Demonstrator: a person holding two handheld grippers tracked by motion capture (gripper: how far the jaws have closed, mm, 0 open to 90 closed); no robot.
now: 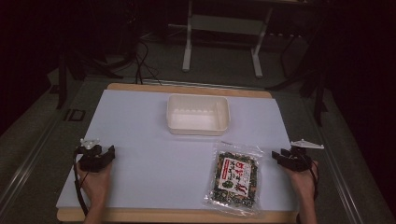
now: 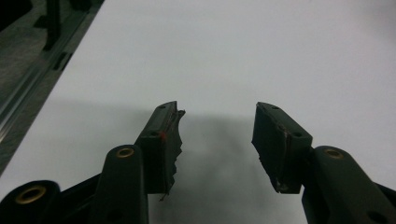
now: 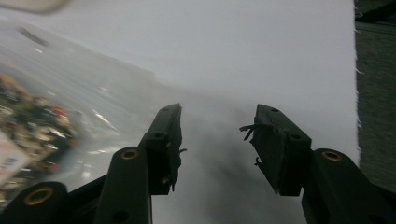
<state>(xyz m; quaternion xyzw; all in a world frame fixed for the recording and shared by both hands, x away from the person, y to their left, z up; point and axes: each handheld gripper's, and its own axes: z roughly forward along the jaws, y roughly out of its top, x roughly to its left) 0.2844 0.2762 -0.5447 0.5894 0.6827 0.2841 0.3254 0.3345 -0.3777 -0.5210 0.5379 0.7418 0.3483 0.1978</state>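
Apparently just starting: both grippers parked low on the counter, jaws spread, nothing between them. Left gripper well apart from everything. Right gripper just beside the bag, which lies flat to its left. Tray ahead and further left, empty. Probably best to approach the bag at its sealed edge, slide one jaw under, pinch the film only, then lift slowly toward the tray.
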